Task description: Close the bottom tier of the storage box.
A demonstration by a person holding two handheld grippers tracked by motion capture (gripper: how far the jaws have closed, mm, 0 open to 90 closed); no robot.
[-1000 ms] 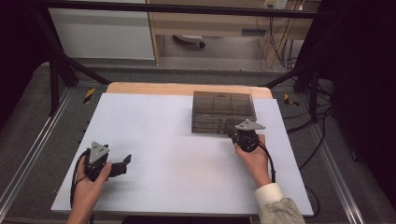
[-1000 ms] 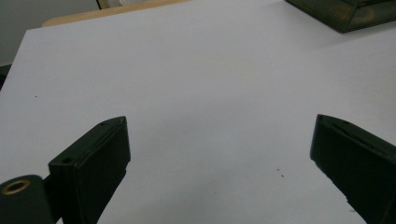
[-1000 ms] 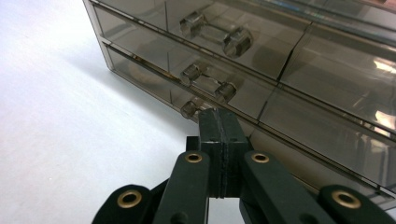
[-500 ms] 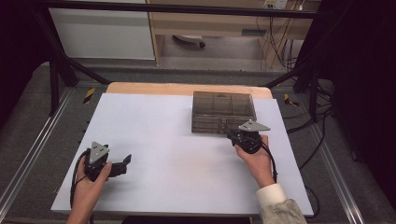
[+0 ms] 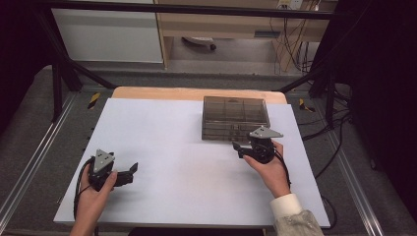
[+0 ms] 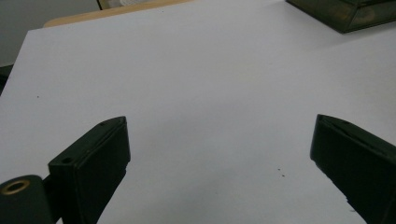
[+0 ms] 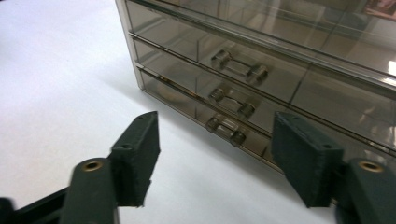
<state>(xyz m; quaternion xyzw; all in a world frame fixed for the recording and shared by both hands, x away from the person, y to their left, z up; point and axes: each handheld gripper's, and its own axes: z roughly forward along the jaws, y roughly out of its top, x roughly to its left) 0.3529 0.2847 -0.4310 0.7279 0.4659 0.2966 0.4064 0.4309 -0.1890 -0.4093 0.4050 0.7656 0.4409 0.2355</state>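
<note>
A smoky see-through drawer box (image 5: 235,117) stands at the table's back right, and its corner shows in the left gripper view (image 6: 345,11). In the right gripper view the drawer box (image 7: 299,88) shows three drawers stacked, each shut, with a clear handle (image 7: 225,128) on the lowest. My right gripper (image 5: 238,147) sits just in front of it. Its jaws have just been opening and stand apart with nothing between them, the right gripper (image 7: 215,137) aimed at the lowest handle a short way off. My left gripper (image 5: 131,171) rests open and empty at the front left, also seen as left gripper (image 6: 219,154).
The white table top (image 5: 177,147) spreads between the two hands. A wooden edge (image 5: 162,93) runs along its back. Black frame bars (image 5: 59,73) and cables (image 5: 339,142) lie beyond the table's sides.
The right gripper's jaws have spread apart in front of the drawer box, and the hand has barely shifted. The left hand and its gripper have kept still.
</note>
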